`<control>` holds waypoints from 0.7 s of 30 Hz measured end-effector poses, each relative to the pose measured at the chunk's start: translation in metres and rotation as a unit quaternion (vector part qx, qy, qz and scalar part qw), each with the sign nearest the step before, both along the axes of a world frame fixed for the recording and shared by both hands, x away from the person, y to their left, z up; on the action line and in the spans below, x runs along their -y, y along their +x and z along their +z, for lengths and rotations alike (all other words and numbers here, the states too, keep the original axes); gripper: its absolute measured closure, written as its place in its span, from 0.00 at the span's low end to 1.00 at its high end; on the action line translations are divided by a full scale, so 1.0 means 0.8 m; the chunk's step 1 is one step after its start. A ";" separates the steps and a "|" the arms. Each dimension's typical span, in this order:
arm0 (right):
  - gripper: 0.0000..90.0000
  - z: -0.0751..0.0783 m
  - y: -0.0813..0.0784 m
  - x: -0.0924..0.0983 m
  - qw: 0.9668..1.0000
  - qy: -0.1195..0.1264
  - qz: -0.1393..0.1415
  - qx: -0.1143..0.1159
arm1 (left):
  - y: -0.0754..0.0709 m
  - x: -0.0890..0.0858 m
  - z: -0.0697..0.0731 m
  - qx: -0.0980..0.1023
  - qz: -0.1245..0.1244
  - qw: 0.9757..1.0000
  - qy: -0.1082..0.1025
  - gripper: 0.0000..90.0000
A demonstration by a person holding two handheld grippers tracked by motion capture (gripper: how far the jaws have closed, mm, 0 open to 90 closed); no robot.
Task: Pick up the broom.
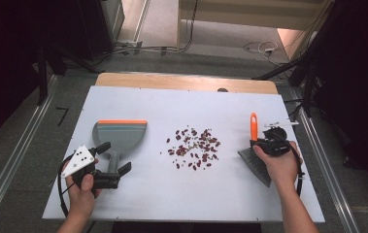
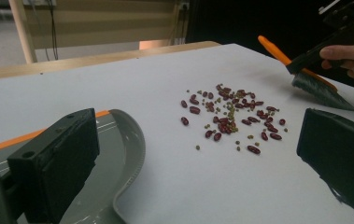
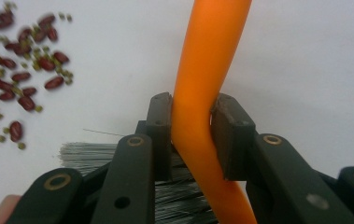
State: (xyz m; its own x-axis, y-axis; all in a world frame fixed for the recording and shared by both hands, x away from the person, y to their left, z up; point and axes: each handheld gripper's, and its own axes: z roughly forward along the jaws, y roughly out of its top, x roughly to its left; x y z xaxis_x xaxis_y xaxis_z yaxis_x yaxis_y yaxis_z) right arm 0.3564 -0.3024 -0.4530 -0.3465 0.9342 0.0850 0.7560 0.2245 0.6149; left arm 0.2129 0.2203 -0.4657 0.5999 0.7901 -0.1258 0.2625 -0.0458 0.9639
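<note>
**Right gripper clamped on brush, dustpan waiting**

High view: right gripper (image 1: 267, 144) closed on hand brush (image 1: 255, 154), bristles down beside scattered beans (image 1: 194, 148), ready to sweep. Left gripper (image 1: 115, 157) spread around dustpan (image 1: 119, 135) handle, not yet pinching; pan mouth away from the beans.

Left gripper view: jaws wide apart, dustpan (image 2: 118, 154) rim between, beans (image 2: 233, 116) ahead.

Right gripper view: pads (image 3: 161, 135) squeezing orange brush handle (image 3: 202, 93) for firm control.

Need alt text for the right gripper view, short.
The right gripper has its black fingers clamped on the orange plastic brush handle, grey bristles just below. Scattered dark red beans and small green ones lie on the white table at upper left.
</note>
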 end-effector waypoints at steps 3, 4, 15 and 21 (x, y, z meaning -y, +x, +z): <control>0.76 0.000 -0.015 0.012 0.999 0.032 0.003 0.042 | 0.000 0.008 0.004 0.000 0.000 1.000 -0.002 0.00; 0.76 -0.001 -0.020 0.015 0.997 0.041 0.009 0.057 | 0.000 0.011 0.006 0.001 -0.002 1.000 0.000 0.00; 0.76 0.010 -0.057 0.043 0.973 0.125 -0.002 0.196 | 0.000 0.043 0.022 0.009 -0.024 0.999 0.021 0.00; 0.76 0.016 -0.065 0.043 0.963 0.152 -0.005 0.222 | 0.010 0.064 0.027 0.004 -0.037 0.999 0.019 0.00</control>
State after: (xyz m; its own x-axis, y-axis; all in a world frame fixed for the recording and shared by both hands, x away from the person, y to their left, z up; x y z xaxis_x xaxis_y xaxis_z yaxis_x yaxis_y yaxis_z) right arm 0.3045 -0.3364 -0.4405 -0.4036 0.8927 0.2006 0.4036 -0.0230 0.9146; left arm 0.2211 0.1690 -0.4444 0.6574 0.7480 -0.0914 0.2488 -0.1009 0.9633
